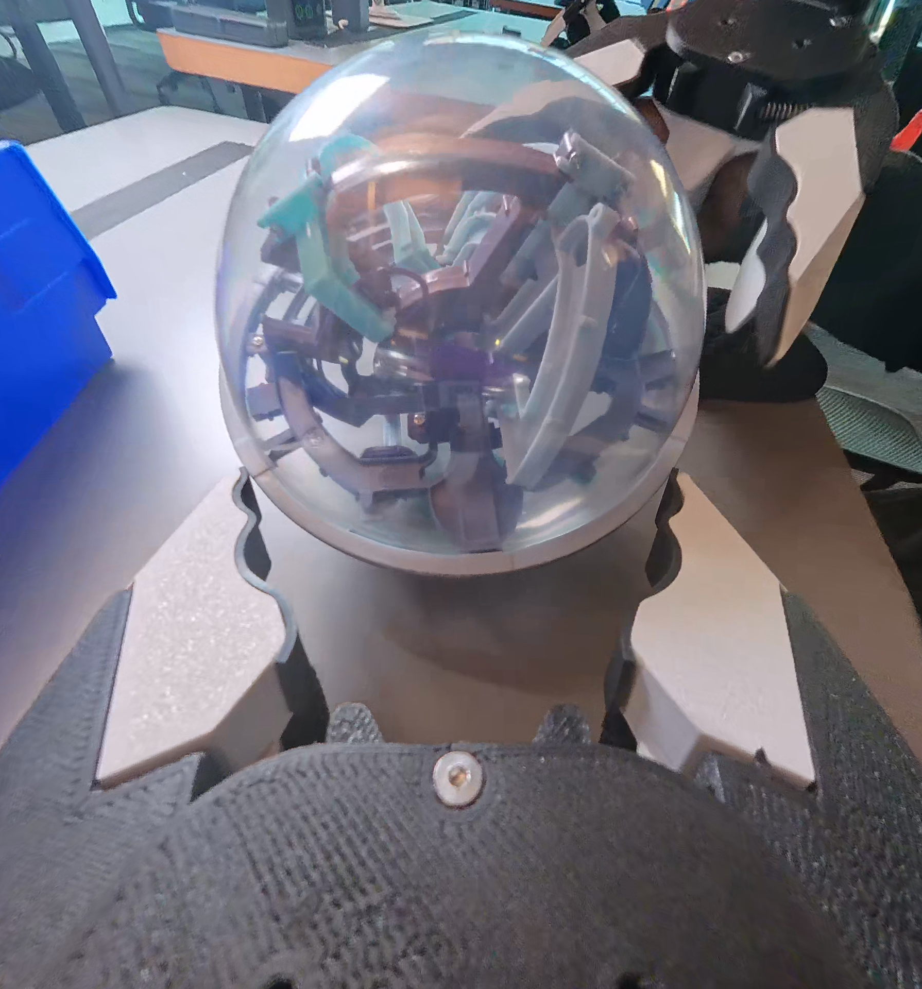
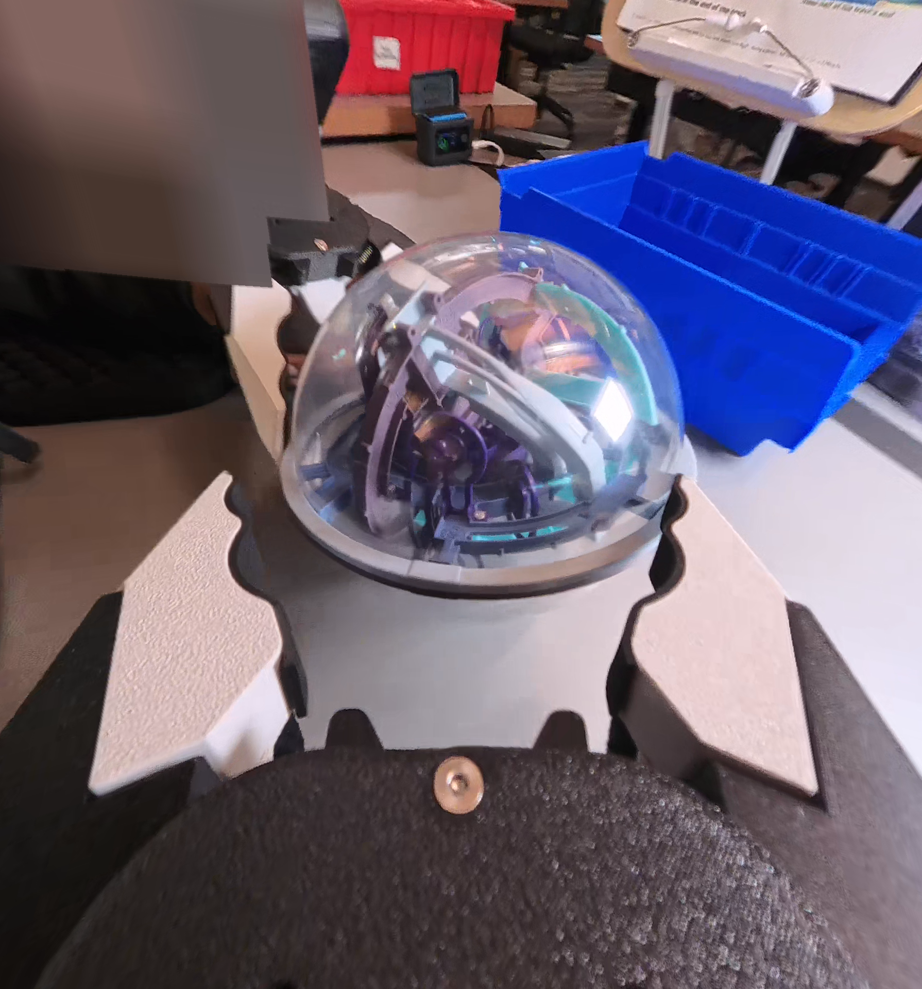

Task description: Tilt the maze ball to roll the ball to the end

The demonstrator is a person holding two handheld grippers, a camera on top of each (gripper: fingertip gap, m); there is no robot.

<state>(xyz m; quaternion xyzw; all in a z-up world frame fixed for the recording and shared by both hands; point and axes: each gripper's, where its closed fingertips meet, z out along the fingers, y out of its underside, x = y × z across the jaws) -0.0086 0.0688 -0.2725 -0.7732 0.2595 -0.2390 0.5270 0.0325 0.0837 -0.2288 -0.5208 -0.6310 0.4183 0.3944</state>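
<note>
The maze ball is a clear sphere with grey, brown, teal and purple tracks inside and a grey band round it. It sits low over the table, between the tips of my left gripper, whose pads press on its two lower sides. My right gripper stands round the same maze ball from the other side. Its jaws are wide: the right pad is at the band, and a gap shows at the left pad. The left wrist view shows its near finger apart from the sphere. I cannot make out the small ball inside.
A blue plastic bin stands close beside the maze ball and shows at the left edge of the left wrist view. A dark office chair is past the table's edge. A red crate and a small black device are farther back.
</note>
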